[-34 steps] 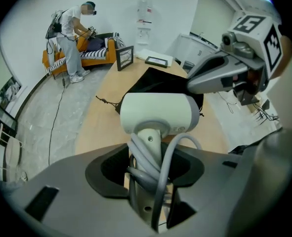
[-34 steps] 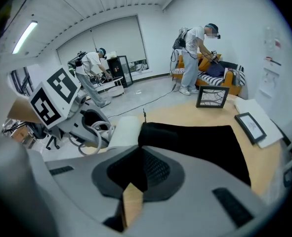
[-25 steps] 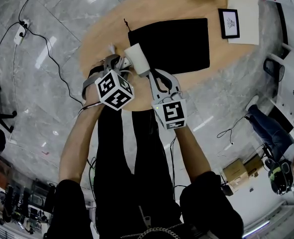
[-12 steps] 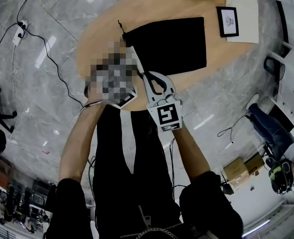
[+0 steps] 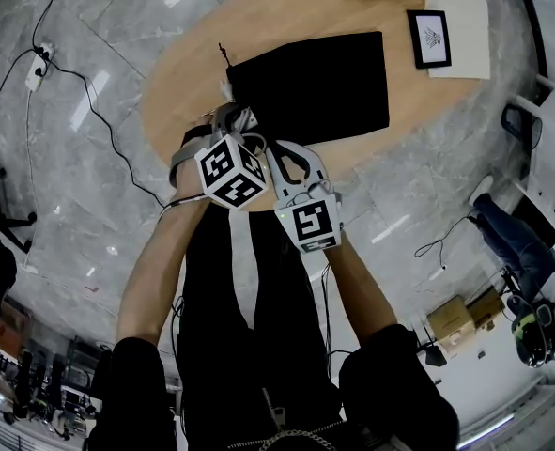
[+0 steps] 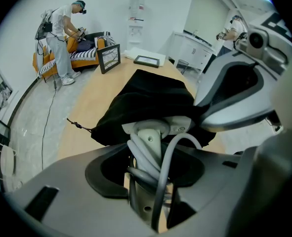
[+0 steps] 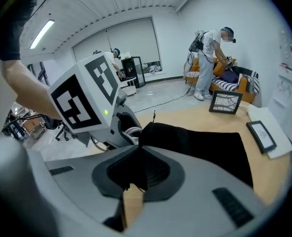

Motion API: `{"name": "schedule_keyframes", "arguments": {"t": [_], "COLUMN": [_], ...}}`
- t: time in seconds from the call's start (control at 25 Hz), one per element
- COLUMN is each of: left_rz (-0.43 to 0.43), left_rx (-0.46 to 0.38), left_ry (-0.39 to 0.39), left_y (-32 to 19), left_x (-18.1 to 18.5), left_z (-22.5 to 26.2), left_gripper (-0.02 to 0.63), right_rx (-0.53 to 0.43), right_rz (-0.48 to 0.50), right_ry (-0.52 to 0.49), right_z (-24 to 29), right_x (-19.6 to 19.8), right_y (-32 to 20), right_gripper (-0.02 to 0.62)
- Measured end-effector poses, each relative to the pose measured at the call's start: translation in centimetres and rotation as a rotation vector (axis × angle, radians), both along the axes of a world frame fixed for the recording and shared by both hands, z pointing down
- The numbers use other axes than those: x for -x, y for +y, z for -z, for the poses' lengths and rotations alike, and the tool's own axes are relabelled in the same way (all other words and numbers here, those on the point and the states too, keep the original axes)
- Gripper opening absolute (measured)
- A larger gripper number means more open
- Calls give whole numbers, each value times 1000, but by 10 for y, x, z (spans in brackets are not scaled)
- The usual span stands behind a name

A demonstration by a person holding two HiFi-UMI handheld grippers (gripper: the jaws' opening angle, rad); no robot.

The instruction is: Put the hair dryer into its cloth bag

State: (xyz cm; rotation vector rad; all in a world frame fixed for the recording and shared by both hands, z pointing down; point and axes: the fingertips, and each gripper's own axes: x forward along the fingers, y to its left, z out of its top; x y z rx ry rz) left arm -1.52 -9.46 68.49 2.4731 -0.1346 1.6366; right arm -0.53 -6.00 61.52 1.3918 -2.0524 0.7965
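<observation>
Whereas a second ago the white barrel of the hair dryer (image 6: 148,142) stood bare at the near left corner of the cloth bag (image 5: 324,83), the head view now shows that barrel gone under the black cloth. The left tool (image 5: 228,118) has slid across the counter (image 5: 188,64) toward the bag's mouth. I judge that insertion has begun: the front end is inside and the handle is still to follow. The right tool (image 5: 269,147) sits just beside the left one at the same corner, and the rest of the bag lies flat on the counter beyond them.

Looking along the left tool in its own gripper view, the jaws are clamped on the dryer's handle, with the grey cord wound round it and caught between the pads. The handle rises straight ahead of the jaws. Its top meets the dryer's body right at the edge of the raised cloth, so the bag mouth lies directly in front of this tool.

From the right gripper view, the jaws are pinched together on a fold of the bag's edge and hold it up off the wood. The left tool and a loop of cord sit close on its left, against the opening.
</observation>
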Motion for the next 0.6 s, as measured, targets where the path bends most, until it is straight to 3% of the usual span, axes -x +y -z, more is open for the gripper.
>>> {"name": "schedule_keyframes", "arguments": {"t": [0.6], "left_rz": [37], "left_rx": [-29], "left_ry": [53], "left_y": [6], "left_x": [-11], "left_z": [-17], "left_gripper": [212], "right_rx": [57], "right_rz": [30], "right_ry": [-25], "right_z": [-17], "right_x": [5], "right_y": [9], "right_gripper": [26]}}
